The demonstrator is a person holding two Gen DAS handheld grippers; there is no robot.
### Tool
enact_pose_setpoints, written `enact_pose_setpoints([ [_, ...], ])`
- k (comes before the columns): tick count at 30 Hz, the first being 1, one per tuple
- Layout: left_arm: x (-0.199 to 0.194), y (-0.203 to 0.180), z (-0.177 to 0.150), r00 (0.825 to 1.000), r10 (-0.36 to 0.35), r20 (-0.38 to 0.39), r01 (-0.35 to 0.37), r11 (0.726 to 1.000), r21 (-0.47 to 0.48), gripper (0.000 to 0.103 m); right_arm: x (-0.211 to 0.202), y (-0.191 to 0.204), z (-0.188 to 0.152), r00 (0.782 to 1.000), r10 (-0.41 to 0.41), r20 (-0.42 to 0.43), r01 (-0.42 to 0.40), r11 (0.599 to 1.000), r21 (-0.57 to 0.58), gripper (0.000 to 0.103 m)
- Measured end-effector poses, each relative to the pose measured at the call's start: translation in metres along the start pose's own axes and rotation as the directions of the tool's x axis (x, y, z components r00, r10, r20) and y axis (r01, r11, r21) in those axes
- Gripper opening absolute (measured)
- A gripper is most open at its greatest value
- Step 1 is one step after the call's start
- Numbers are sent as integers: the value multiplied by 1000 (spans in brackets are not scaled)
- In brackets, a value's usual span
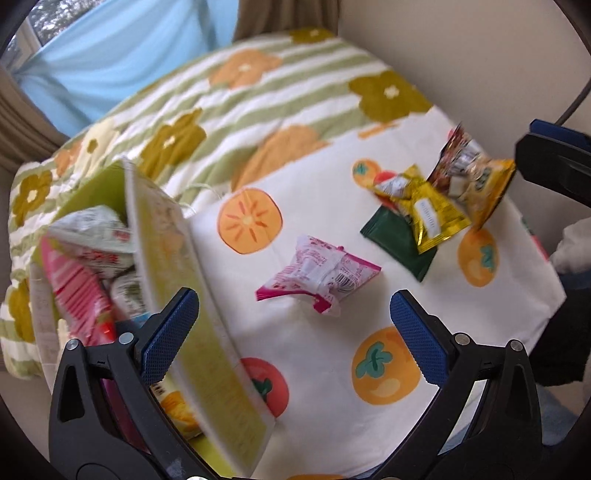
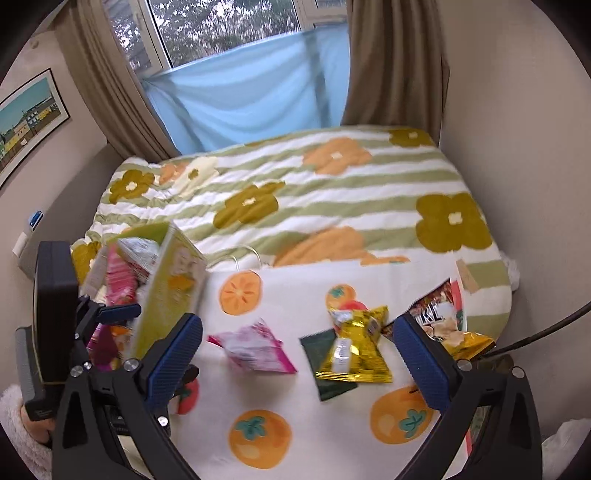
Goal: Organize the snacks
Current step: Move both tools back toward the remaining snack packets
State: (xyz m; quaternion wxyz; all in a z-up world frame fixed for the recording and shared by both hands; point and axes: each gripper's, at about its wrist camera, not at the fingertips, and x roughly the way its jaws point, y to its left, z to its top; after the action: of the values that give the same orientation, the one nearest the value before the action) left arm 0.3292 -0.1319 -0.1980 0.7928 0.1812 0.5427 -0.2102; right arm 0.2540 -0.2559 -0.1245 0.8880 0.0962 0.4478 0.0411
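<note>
- The pink snack packet [image 1: 319, 275] lies loose on the persimmon-print cloth [image 1: 314, 369] spread over the bed, roughly midway between the green box [image 1: 192, 295] and the cluster of other packets.
- In the left wrist view its long axis runs across the view, low left to upper right, and it sits just ahead of the left tongs [image 1: 291, 336], close to centred between the blue pads.
- The left tongs are spread wide with nothing between them; one finger overlaps the box wall in the view, though contact cannot be told.
- The right tongs [image 2: 297, 354] are also wide apart and empty; in that view the pink packet lies ahead and to the left, while the gold packet [image 2: 352, 350] sits more nearly centred.
- By my judgement the left tongs are the nearer to the pink packet, and closing across its short axis would suit.
- The gold packet rests on a dark green sachet [image 1: 400, 242], with a red-and-yellow chip bag [image 1: 469, 173] just beyond.
- The box, already holding several packets, stands to the left, tilted; the blur leaves its exact lean uncertain.
- Behind is a flower-striped quilt [image 2: 295, 192], then a curtained window [image 2: 229, 29].
</note>
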Motion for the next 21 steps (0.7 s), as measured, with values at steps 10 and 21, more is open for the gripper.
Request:
enact_pose_setpoints([
  [10, 69, -18, 15, 977, 85, -194, -74, 995, 65, 103, 63, -36, -10, 994, 26, -106, -34, 997, -76, 103],
  [21, 122, -27, 17, 935, 99, -341, -33, 980, 195, 103, 124, -49, -40, 974, -5, -226, -13, 997, -79, 98],
])
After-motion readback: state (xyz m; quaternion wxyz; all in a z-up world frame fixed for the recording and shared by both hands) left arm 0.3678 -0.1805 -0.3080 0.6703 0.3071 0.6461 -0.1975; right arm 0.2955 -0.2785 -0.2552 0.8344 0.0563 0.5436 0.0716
